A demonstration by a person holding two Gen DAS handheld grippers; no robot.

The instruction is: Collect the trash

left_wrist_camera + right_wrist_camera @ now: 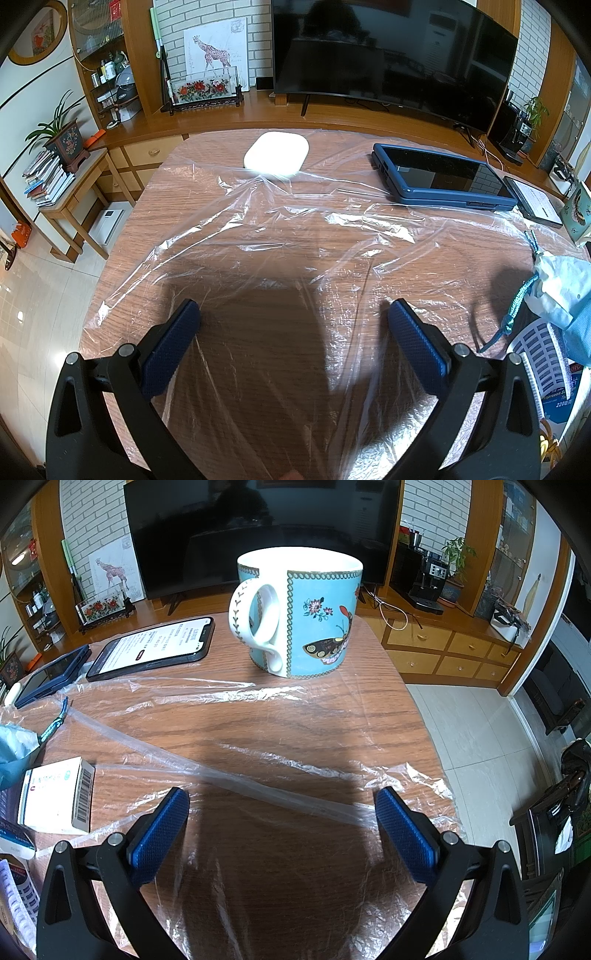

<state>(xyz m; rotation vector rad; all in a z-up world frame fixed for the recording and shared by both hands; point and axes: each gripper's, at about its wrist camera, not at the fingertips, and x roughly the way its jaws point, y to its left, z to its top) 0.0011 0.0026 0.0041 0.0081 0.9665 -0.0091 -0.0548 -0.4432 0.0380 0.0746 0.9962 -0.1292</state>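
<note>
A clear plastic bag (pixel 280 236) lies spread flat over the wooden table (pixel 147 206); it also shows in the right wrist view (pixel 258 786). My left gripper (pixel 293 317) is open and empty, low over the bag's near part. My right gripper (pixel 282 805) is open and empty over the bag, with a twisted strip of the plastic (pixel 166 757) running between its fingers. A crumpled blue-and-white cloth pouch with a teal cord (pixel 561 291) lies at the right in the left wrist view. A small white box with a barcode (pixel 59 797) lies left of my right gripper.
A white rounded case (pixel 276 154), a blue-cased tablet (pixel 439 177) and a phone (pixel 155 646) lie on the table's far side. A blue butterfly mug (pixel 303 616) stands ahead of my right gripper. A TV (pixel 391 51) stands behind. Table edge and tiled floor (pixel 480 731) are to the right.
</note>
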